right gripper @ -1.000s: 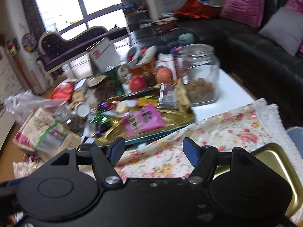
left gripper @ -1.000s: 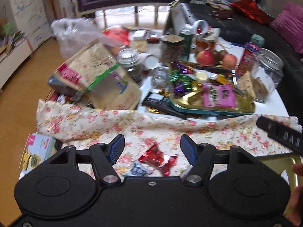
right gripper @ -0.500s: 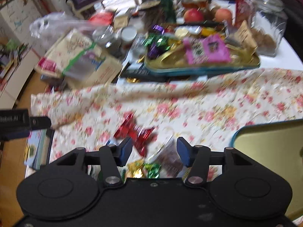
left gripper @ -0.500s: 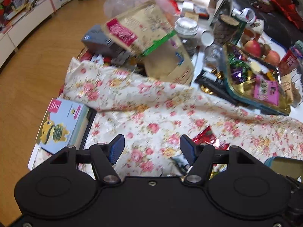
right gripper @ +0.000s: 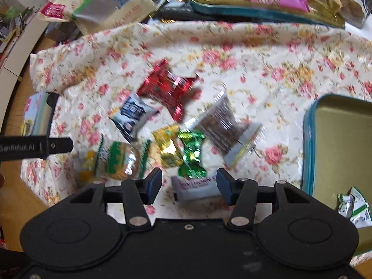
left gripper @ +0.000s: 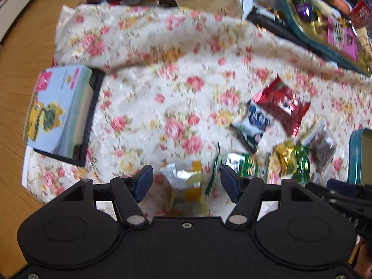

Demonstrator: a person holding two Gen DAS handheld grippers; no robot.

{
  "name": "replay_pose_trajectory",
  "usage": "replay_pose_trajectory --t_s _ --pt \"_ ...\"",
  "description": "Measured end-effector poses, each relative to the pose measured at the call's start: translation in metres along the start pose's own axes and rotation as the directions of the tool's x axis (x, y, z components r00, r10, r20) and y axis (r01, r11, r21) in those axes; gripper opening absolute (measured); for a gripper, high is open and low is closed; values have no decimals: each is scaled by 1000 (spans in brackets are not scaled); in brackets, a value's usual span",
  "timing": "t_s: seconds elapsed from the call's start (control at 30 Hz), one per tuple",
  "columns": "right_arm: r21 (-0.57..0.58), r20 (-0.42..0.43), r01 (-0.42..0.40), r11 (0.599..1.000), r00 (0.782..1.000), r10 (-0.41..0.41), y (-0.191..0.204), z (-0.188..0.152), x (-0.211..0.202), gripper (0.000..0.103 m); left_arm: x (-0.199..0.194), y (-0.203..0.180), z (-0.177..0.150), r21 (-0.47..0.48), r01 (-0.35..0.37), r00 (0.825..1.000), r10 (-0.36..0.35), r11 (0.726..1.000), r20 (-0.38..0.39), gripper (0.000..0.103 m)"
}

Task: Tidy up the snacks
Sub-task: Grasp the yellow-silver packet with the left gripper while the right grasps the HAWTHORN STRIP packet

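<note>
Several wrapped snacks lie on a floral cloth [left gripper: 162,93] [right gripper: 255,58]: a red packet [left gripper: 281,105] [right gripper: 167,88], a blue-white packet [left gripper: 255,121] [right gripper: 131,114], a gold candy [right gripper: 168,148], a green candy [right gripper: 190,155] and a clear brown packet [right gripper: 223,125]. My left gripper [left gripper: 186,184] points down, open, over a silver-yellow packet [left gripper: 183,181] that lies between its fingers. My right gripper [right gripper: 189,184] is open over a white packet [right gripper: 195,186]; the pads are not pressing on it. A teal tin [right gripper: 309,139] at the right holds small green-white packets [right gripper: 353,207].
A box with a cartoon print [left gripper: 58,111] lies at the cloth's left edge, beside wooden floor [left gripper: 14,69]. Behind the cloth are a kraft bag [right gripper: 97,9] and a teal tray [right gripper: 255,11] of sweets. The left gripper's finger [right gripper: 34,148] reaches in from the left.
Both grippers have dropped toward the cloth and tilted downward, so the snacks now sit close under the fingers. The right jaws have narrowed. The left jaws kept their width.
</note>
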State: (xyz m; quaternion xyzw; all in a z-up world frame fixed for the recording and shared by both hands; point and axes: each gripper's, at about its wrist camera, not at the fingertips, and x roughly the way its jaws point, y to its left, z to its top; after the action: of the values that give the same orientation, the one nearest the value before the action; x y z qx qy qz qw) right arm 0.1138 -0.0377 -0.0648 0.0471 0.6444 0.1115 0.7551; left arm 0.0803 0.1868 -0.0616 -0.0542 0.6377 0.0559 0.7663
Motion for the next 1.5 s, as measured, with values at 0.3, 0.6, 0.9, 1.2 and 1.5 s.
replay_pose_trajectory --t_s 0.3,0.6,0.9,1.2,1.5 --pt "144 -96 -44 989 994 59 -15 -2 17 55 21 -7 -13 20 -3 998 5 1000 -68 67" --pt "217 -66 -56 975 995 72 -8 7 30 58 28 -5 -13 -18 28 996 -29 999 -80 67" --pt "58 -55 10 998 998 -6 6 4 34 53 49 -7 -17 -16 -7 994 5 1000 -111 68" --pt "-49 -3 76 996 997 -76 18 -6 36 38 53 -11 -16 -3 -9 997 9 1000 -79 69" --pt "-42 3 50 998 999 -50 16 -8 35 22 50 -12 -18 -14 -1 998 0 1000 -68 68"
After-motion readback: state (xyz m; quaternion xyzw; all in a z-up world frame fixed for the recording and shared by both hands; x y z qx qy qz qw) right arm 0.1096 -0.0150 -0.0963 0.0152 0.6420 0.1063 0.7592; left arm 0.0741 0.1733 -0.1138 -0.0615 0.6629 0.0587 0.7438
